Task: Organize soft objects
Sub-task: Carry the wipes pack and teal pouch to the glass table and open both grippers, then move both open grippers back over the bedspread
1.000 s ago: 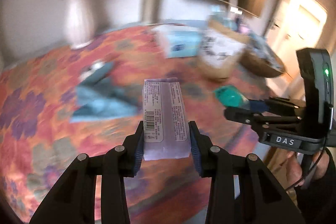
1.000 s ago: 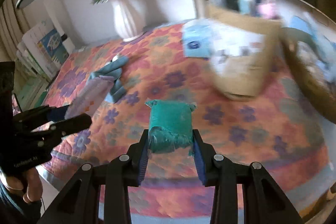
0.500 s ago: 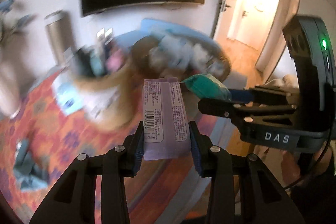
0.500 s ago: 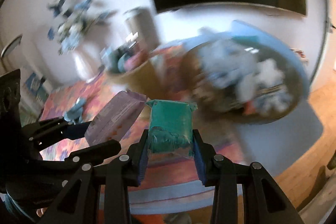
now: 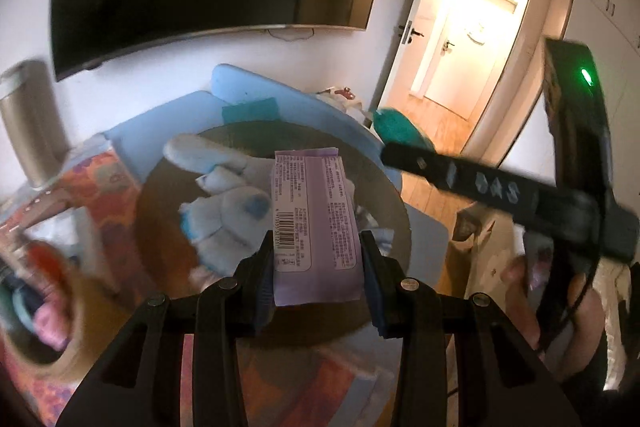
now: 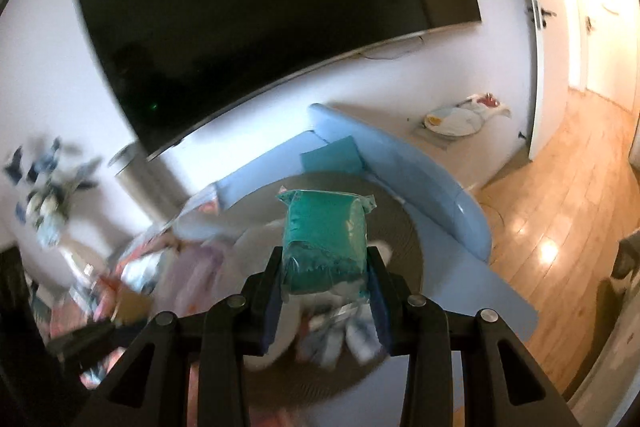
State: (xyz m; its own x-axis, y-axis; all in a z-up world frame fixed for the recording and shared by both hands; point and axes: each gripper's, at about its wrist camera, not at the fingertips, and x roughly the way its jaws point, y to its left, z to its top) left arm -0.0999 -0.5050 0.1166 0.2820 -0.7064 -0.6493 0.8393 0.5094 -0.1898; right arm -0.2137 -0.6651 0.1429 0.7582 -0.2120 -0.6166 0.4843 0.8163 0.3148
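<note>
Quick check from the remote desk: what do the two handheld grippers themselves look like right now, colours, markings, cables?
Both are matte black linkage frames with silver pivot screws and dark blue finger pads. The left gripper fills its own view; the right gripper seen from there carries white lettering, a green status light and a thin black cable.

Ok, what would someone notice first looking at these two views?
Each hand-held gripper is carrying a packet: the left hand-held gripper clamps a purple packet with a barcode, and the right hand-held gripper clamps a teal packet. Both hang above a round basket holding a pale blue plush toy.
</note>
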